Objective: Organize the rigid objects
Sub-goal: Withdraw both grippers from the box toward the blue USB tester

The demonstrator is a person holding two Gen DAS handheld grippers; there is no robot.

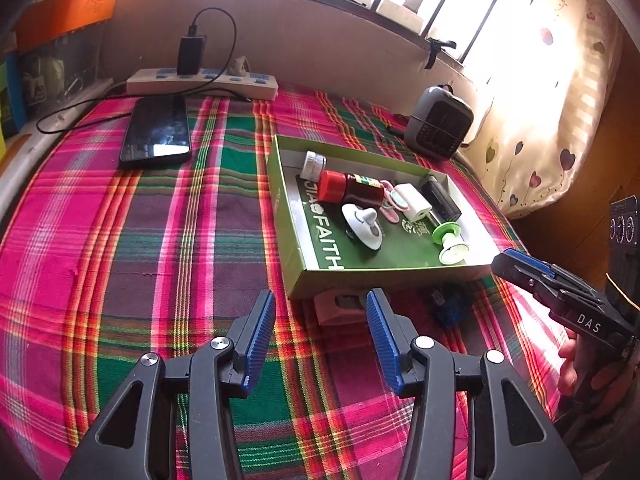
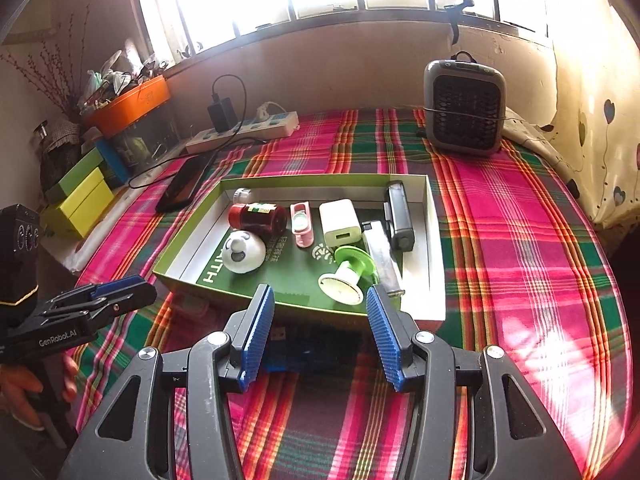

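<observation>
An open green box point(image 1: 360, 280) point(image 2: 180, 280) lies on the plaid cloth. It holds a red-capped bottle point(image 1: 352, 188) point(image 2: 258, 218), a white dome point(image 1: 362, 222) point(image 2: 242, 256), a white charger point(image 1: 414, 200) point(image 2: 340, 222), a green spool point(image 1: 450, 242) point(image 2: 348, 274), a pink piece point(image 2: 301, 224) and a black block point(image 2: 398, 216). My left gripper point(image 1: 320, 300) is open just before the box, with a pale pink-white object point(image 1: 336, 308) beyond its tips. My right gripper point(image 2: 319, 296) point(image 1: 520, 268) is open over a blue USB piece point(image 2: 296, 348) point(image 1: 448, 308) on the cloth.
A phone point(image 1: 158, 132) and a power strip point(image 1: 200, 80) lie at the back left. A grey fan point(image 2: 464, 108) stands at the back right. An orange tray point(image 2: 132, 104) and yellow-green boxes point(image 2: 80, 196) sit off the left edge. A hand point(image 1: 576, 364) holds each gripper.
</observation>
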